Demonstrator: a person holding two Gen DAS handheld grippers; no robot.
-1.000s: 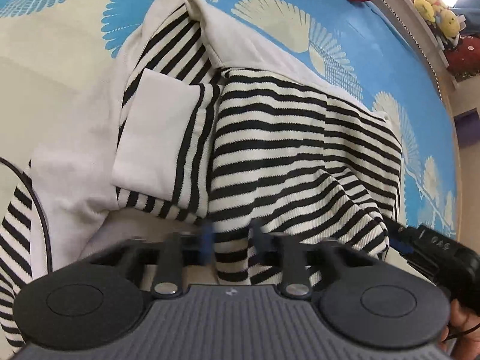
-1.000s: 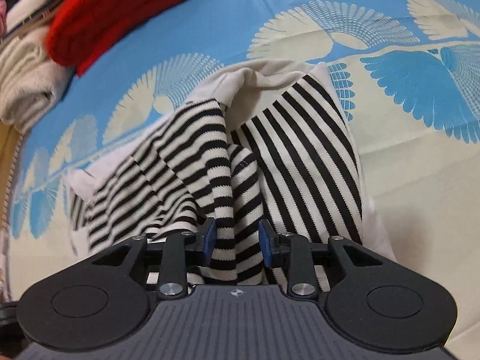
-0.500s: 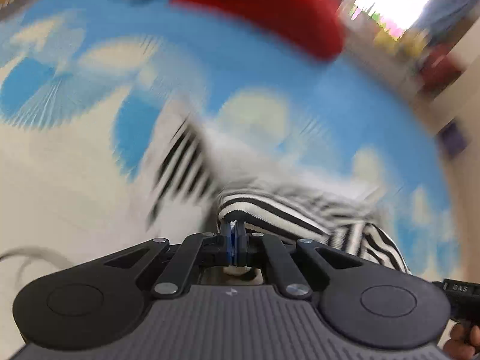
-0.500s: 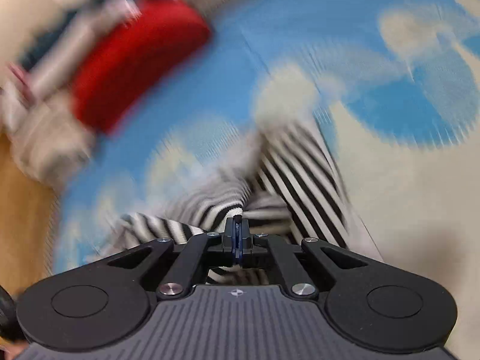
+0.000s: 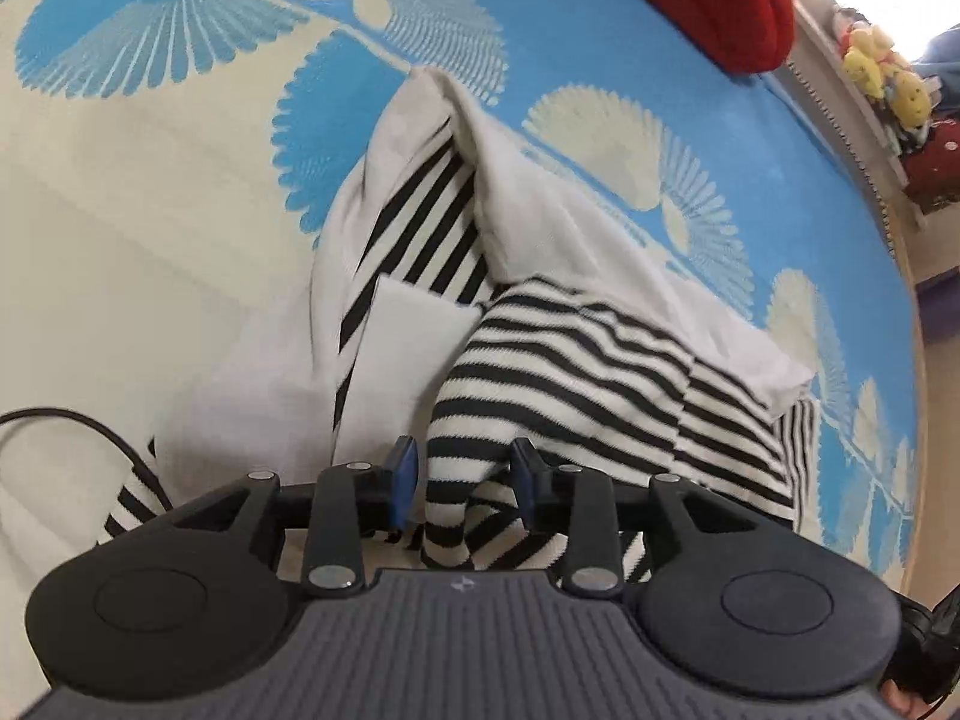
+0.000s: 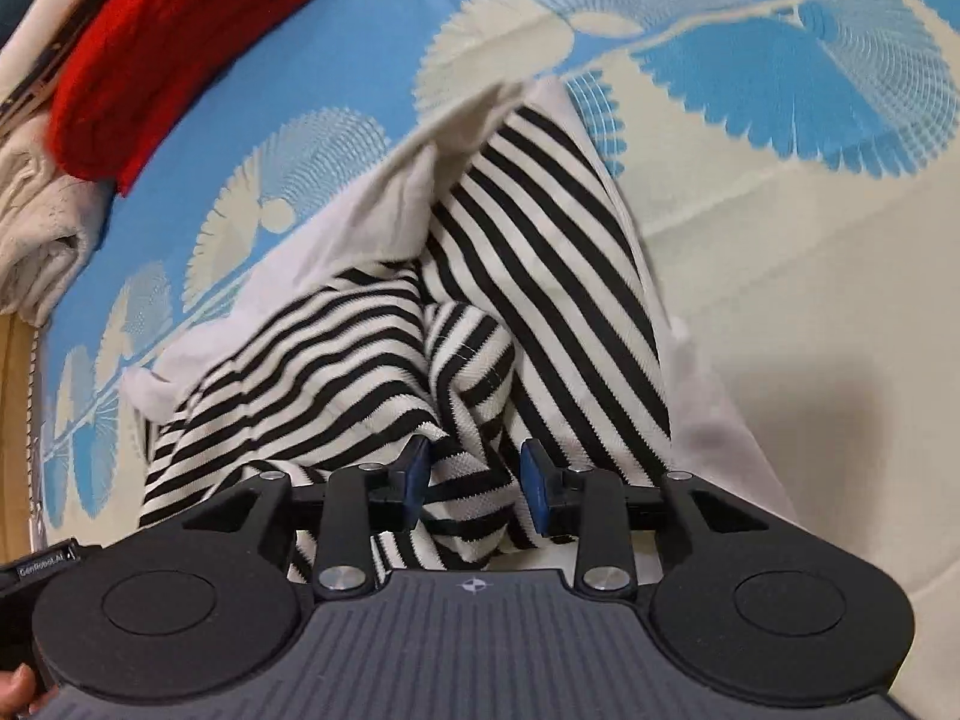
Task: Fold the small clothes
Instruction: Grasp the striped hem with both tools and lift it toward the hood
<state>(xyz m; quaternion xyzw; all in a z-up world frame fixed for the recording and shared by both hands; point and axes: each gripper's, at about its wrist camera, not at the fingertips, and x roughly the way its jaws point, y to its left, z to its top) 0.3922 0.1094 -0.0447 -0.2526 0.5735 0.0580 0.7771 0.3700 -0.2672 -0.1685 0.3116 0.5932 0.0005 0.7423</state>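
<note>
- Two tongs hang over one stripy top [image 5: 570, 372], and both have let go of it — half a second ago each one was pinched shut on the cloth, and now the blue tips stand apart.
- Left of the top, a black cable [image 5: 78, 438] curls over the pale part of the bed cover [image 5: 150, 228].
- Over the near edge of the top sits the left gripper [image 5: 462, 480]. Its jaws are wide, with a thin stripy fold poking up loose between them, not squeezed.
- The top itself lies in the middle of the blue-and-cream cover. It is bunched up, with the stripy near half pulled over the white part, and white cloth sticking out past it.
- Right of the left gripper, over the same near edge, sits the right gripper [image 6: 474, 480]. Its jaws are wide too, with a lump of stripy cloth resting between them.
- Far behind the top lies a red knit thing [image 6: 174, 42], with a cream folded cloth [image 6: 42, 228] beside it in the right view, and some soft toys [image 5: 882, 72] on a ledge past the bed in the left view.
- What it means, I think — one fold has just been laid down and dropped. The top still looks lumpy, so it likely needs a smooth and another fold.
</note>
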